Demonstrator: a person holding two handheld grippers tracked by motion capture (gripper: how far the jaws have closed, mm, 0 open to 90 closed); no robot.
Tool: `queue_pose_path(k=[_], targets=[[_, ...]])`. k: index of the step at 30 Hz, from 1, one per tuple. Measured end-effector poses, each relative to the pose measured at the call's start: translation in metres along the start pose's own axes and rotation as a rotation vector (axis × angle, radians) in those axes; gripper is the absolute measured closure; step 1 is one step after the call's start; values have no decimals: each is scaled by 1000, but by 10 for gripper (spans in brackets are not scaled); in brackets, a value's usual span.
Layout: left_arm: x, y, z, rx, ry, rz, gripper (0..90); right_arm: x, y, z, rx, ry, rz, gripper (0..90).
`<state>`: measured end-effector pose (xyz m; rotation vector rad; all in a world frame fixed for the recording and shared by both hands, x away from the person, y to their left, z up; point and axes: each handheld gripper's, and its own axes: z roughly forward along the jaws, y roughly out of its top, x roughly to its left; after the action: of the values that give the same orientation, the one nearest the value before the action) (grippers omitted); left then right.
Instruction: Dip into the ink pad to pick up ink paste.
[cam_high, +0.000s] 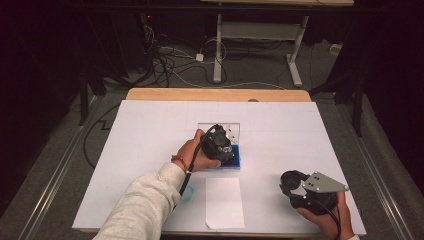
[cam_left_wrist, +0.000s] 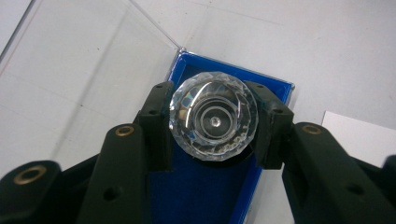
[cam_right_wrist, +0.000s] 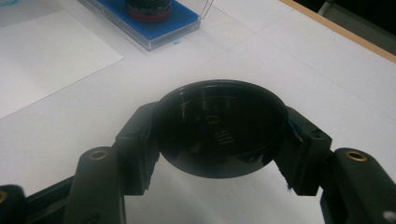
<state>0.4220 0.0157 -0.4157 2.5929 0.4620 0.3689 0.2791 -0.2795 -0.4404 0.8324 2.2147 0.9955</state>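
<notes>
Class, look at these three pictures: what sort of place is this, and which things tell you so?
Probably a lab or recording studio, not a home: a white-covered table set among dark curtains, loose cables on the grey floor, and a person working with a hand-held black two-jaw gripper.

Lab-like recording space, white-covered table (cam_high: 150, 150), black curtains (cam_high: 45, 60), tangled floor cables (cam_high: 165, 62), adjustable desk frame (cam_high: 260, 35)

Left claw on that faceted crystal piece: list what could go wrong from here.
1. The crystal piece is gripped only at its slick round rim by the left claw; it could slip and drop onto the blue case.
2. The right claw pinches the black disc edge-on above the table; it might pop out.
</notes>
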Motion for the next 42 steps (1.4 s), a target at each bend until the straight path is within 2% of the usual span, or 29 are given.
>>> queue_pose_path(k=[7,12,16,21,26,33,36,42], targets=[[1,-2,-3,-13,0,-12,551,0,0,0,-5,-5,8,385],[3,-4,-15,-90,-5,-40,550,0,0,0,-3,-4,6,385],[5,-9,-30,-156,-7,-51,550,0,0,0,-6,-4,7,385],[7,-20,-52,-234,2,-69,550,0,0,0,-2,-3,3,385],[5,-33,-67,-287,3,-83,551,0,1,1,-5,-5,1,386],[-4,-53,-71,-322,8,-92,551,1,1,1,-7,-1,-8,385],[-4,-57,-75,-313,28,-78,551,1,1,2,-3,3,-6,386],[-3,-71,-83,-327,45,-95,551,3,2,2,-10,6,-7,386]])
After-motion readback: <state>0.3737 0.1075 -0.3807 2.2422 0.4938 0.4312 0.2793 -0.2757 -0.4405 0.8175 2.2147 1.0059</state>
